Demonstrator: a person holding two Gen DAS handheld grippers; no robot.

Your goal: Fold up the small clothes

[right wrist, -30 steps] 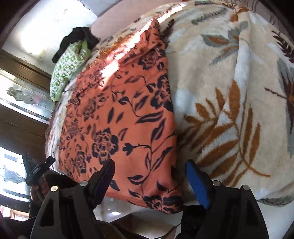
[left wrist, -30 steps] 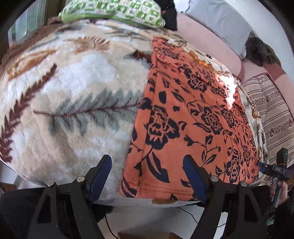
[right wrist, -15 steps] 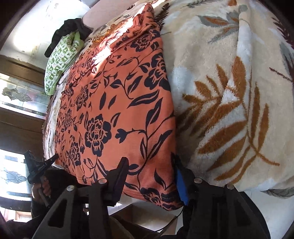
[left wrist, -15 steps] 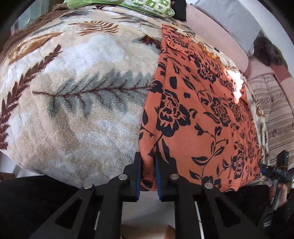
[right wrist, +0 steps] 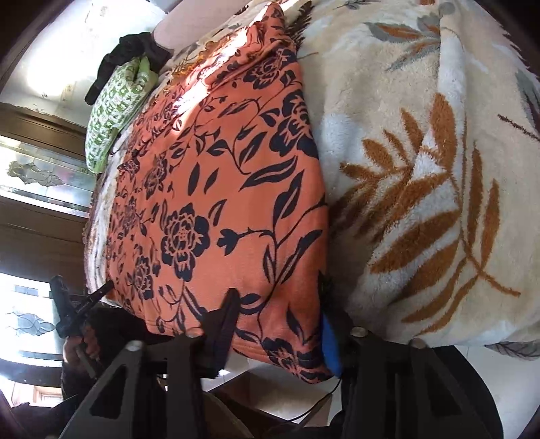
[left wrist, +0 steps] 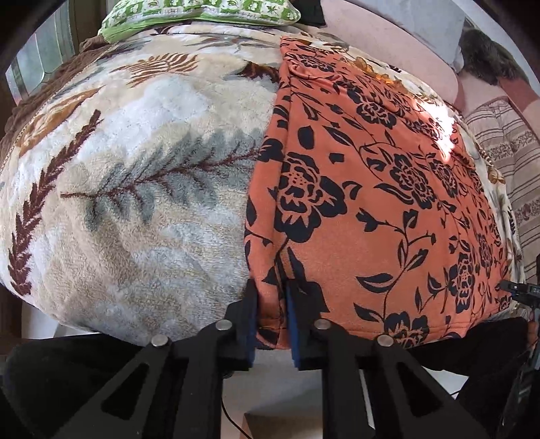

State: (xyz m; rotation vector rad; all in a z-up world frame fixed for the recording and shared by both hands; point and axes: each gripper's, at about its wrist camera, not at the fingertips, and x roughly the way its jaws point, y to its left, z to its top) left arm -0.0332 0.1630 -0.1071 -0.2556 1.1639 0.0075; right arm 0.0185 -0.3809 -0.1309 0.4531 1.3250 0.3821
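An orange garment with black flowers [left wrist: 371, 202] lies flat on a fleece leaf-print blanket [left wrist: 135, 169]. My left gripper [left wrist: 271, 304] is shut on the garment's near left corner, at the hem. In the right wrist view the same garment [right wrist: 219, 185] fills the left half. My right gripper [right wrist: 280, 314] straddles the near right corner of the hem, its jaws still apart with cloth between them. The left gripper also shows small at the far left of the right wrist view [right wrist: 81, 304].
A green patterned pillow [left wrist: 202, 10] and a dark cloth [right wrist: 135, 50] lie at the blanket's far end. A striped cushion [left wrist: 506, 162] sits at the right. The bed edge drops to the floor just under both grippers.
The left gripper closed on the hem corner and stays clamped. The right gripper moved in over its corner and its jaws narrowed from wide open.
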